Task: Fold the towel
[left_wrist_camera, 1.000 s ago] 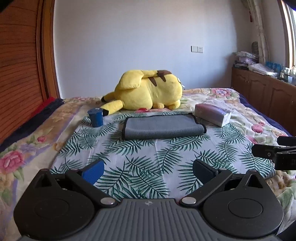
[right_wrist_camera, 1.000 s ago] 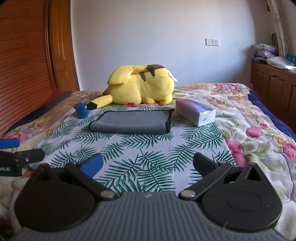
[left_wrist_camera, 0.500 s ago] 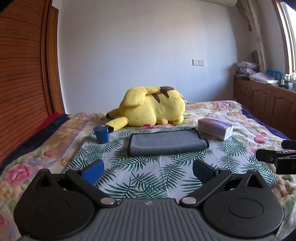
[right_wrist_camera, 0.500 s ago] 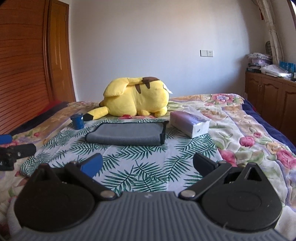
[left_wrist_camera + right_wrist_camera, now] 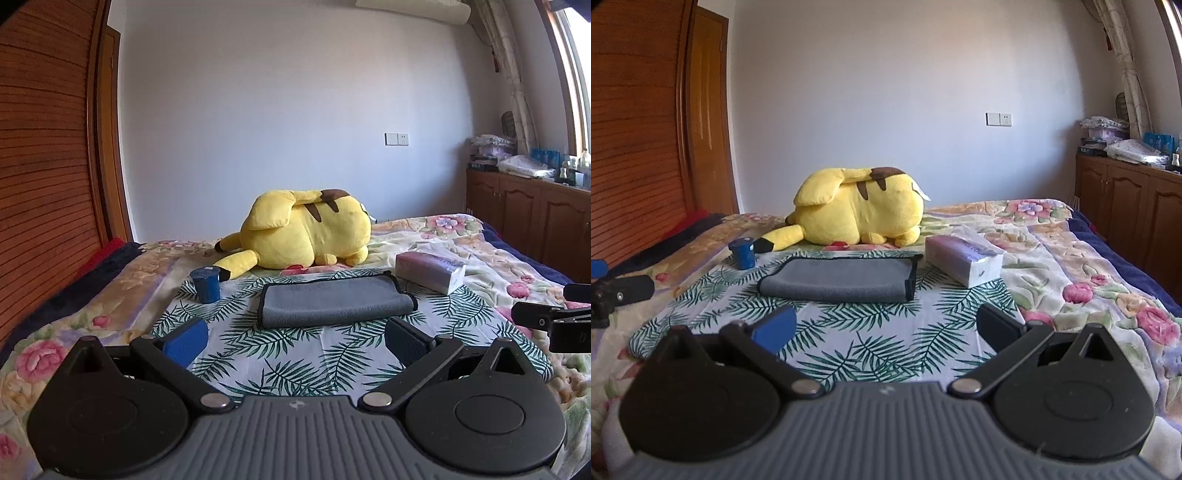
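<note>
Grey microfibre towel with black edging (image 5: 334, 301) lies folded flat on the green palm-leaf print cloth (image 5: 295, 354) spread over the floral quilt (image 5: 491, 258). In the right wrist view the same towel (image 5: 838, 282) shows its black-trimmed edges stacked on the right side and the rounded fold facing the camera.

Left gripper (image 5: 295, 338): fingers spread wide, nothing between them, held above the palm-leaf cloth, on the near side of the towel and clear of it. Right gripper (image 5: 886, 326): same, fingers spread, empty, also short of the towel. Each gripper shows at the edge of the other's view, so they sit side by side.

Around the towel: small dark blue cup (image 5: 205, 284) to its left, apart from it; white and purple tissue pack (image 5: 430, 271) just beside its right far corner; yellow plush toy with brown stripes (image 5: 303, 234) lying behind it. Brown wooden cabinet (image 5: 535, 214) along the right wall, slatted wooden door (image 5: 44, 166) on the left.
</note>
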A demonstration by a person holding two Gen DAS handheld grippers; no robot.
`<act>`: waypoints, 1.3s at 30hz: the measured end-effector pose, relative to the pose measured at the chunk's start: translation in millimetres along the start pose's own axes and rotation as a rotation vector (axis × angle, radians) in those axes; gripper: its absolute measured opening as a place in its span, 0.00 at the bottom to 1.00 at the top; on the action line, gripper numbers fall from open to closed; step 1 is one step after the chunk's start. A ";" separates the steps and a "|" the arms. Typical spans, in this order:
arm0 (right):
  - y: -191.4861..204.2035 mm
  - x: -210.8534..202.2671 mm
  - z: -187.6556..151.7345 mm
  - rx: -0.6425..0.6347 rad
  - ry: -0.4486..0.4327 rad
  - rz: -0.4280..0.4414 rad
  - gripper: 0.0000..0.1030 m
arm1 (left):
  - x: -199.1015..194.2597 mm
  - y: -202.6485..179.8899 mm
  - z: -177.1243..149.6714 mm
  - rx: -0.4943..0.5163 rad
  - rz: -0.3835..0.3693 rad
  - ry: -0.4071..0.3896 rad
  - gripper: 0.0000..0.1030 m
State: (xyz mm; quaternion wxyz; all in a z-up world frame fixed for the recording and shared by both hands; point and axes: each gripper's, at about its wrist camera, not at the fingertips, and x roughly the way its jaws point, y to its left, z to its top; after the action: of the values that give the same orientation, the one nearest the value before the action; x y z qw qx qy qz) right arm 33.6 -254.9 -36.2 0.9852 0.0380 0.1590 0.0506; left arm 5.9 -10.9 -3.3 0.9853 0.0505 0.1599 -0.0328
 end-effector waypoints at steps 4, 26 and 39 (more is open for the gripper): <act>0.0 -4.2 0.2 -0.002 -0.022 0.001 1.00 | -1.4 0.4 1.2 0.001 0.008 -0.017 1.00; -3.0 -12.1 2.3 0.007 -0.096 -0.011 1.00 | -3.1 4.7 -4.3 0.017 0.019 -0.025 1.00; -2.4 -11.8 2.3 0.008 -0.094 -0.010 1.00 | -4.8 3.2 -4.8 0.018 0.015 -0.030 1.00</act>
State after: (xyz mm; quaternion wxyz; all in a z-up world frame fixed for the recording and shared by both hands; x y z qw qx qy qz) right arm 23.4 -258.7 -30.6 0.9917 0.0432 0.1129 0.0433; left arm 0.2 -6.9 -6.0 0.9873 0.0599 0.1445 -0.0276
